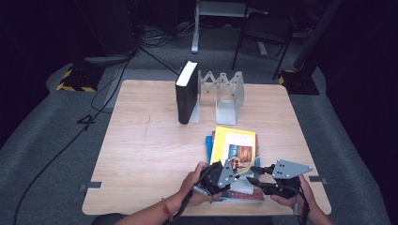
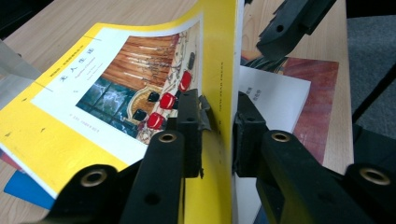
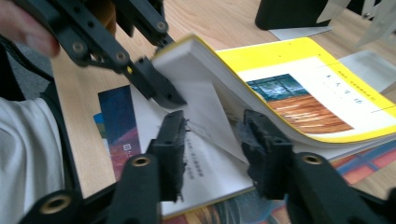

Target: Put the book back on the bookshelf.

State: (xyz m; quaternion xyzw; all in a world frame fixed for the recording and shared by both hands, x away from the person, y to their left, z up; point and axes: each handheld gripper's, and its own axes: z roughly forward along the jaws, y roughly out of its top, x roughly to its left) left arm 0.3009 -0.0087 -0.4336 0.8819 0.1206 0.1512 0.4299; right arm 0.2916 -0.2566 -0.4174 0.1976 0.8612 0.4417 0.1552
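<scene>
A yellow book (image 1: 233, 143) with a picture on its cover lies on top of a stack near the table's front edge. My left gripper (image 1: 231, 172) is shut on the near edge of the yellow book (image 2: 93, 121), one pad on the cover and one underneath, lifting that edge off the stack. My right gripper (image 1: 253, 175) faces it from the right, jaws open. In the right gripper view its jaws (image 3: 212, 140) straddle white pages hanging below the raised yellow book (image 3: 303, 84) without pressing them. The left gripper (image 3: 154, 84) shows there too, clamped on the book's corner.
Under the yellow book lie a white book (image 2: 273, 93), a dark red one (image 2: 322, 107) and a blue one (image 2: 23, 191). A black book (image 1: 187, 91) stands upright in a metal folding rack (image 1: 227, 91) at the table's far side. Bare wood lies to the left (image 1: 141, 140).
</scene>
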